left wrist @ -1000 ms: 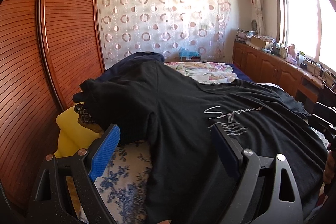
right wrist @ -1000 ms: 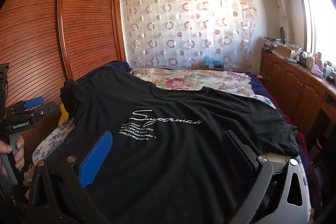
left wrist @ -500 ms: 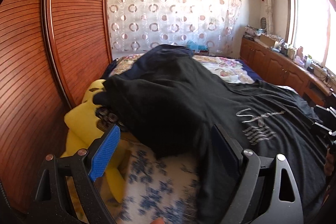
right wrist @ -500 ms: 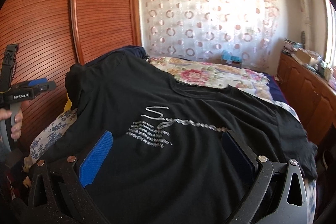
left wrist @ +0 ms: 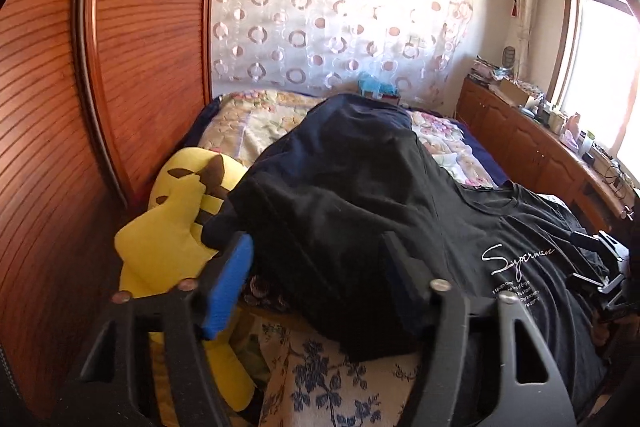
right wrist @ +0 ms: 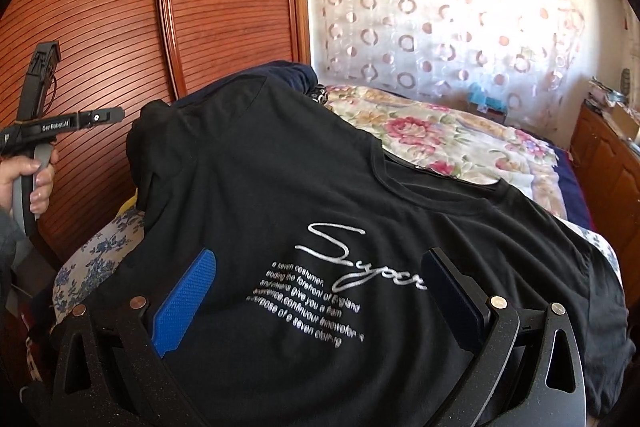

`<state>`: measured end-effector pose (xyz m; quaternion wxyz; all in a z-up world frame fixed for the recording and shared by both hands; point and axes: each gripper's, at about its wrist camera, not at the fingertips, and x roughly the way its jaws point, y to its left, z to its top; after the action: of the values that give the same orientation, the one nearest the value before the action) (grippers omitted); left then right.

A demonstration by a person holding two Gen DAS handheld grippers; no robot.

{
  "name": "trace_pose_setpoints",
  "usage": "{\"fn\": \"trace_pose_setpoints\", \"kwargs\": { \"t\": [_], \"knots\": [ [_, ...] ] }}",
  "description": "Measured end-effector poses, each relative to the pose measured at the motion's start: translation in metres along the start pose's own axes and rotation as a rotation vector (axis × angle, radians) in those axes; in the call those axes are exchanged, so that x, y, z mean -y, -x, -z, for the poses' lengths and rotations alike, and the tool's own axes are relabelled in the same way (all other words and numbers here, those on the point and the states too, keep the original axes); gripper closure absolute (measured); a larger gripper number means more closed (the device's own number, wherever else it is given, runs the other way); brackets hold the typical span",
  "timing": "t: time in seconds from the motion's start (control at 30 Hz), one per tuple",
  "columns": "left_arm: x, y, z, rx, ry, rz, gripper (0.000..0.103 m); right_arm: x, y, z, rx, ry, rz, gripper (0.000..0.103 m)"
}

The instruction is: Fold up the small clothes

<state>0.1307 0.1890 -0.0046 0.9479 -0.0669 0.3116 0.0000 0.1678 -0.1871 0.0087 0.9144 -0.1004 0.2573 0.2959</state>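
Observation:
A black T-shirt (right wrist: 320,195) with white "Superman" lettering lies spread front-up on the bed. In the left wrist view its left sleeve and shoulder (left wrist: 328,211) bunch up over a dark heap. My left gripper (left wrist: 316,267) hovers at that sleeve's edge; its jaws are closing, with the black cloth seen between the pads but not pinched. It also shows in the right wrist view as the left gripper (right wrist: 72,123), held in a hand beside the wardrobe. My right gripper (right wrist: 320,287) stands wide open low over the printed chest, gripping nothing.
A yellow plush toy (left wrist: 172,227) is wedged between the bed and the slatted wooden wardrobe doors (left wrist: 80,107). A blue-flowered sheet (left wrist: 320,387) shows under the shirt's near edge, with a floral bedspread (right wrist: 440,139) beyond. Wooden cabinets (left wrist: 540,155) line the window side.
Both grippers have swung left along the shirt. The left gripper's pads stand closer together than before, and the sleeve and yellow plush now fill its view.

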Motion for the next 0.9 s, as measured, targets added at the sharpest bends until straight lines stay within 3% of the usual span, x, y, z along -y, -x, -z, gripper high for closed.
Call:
{"fn": "trace_pose_setpoints", "kwargs": {
  "t": [0.07,0.27,0.3,0.33,0.37,0.43,0.53,0.7,0.9],
  "knots": [
    [-0.002,-0.011,-0.005,-0.023,0.002,0.003,0.049,0.004,-0.011,-0.008,-0.017,0.000,-0.008,0.001],
    [-0.015,-0.034,-0.014,-0.079,0.060,0.000,0.050,0.013,-0.033,-0.026,-0.053,0.006,-0.043,0.001],
    [-0.016,-0.036,-0.014,-0.085,0.063,0.009,0.056,0.014,-0.037,-0.030,-0.060,0.007,-0.049,0.001],
    [-0.015,-0.038,-0.014,-0.096,0.058,0.029,0.070,0.016,-0.040,-0.033,-0.065,0.006,-0.055,0.001],
    [-0.013,-0.040,-0.015,-0.111,0.047,0.024,0.071,0.019,-0.042,-0.034,-0.071,0.005,-0.062,0.001],
    [-0.008,-0.041,-0.013,-0.121,0.015,-0.006,0.085,0.016,-0.052,-0.040,-0.079,0.008,-0.069,0.001],
    [-0.006,-0.041,-0.012,-0.137,-0.009,-0.024,0.093,0.021,-0.063,-0.046,-0.092,0.008,-0.078,0.001],
    [-0.006,-0.038,-0.013,-0.152,-0.028,-0.038,0.099,0.025,-0.080,-0.052,-0.109,0.000,-0.097,0.001],
    [0.007,-0.014,-0.028,-0.083,-0.037,0.009,0.101,0.028,-0.087,-0.052,-0.101,-0.012,-0.102,0.001]
  ]
}}
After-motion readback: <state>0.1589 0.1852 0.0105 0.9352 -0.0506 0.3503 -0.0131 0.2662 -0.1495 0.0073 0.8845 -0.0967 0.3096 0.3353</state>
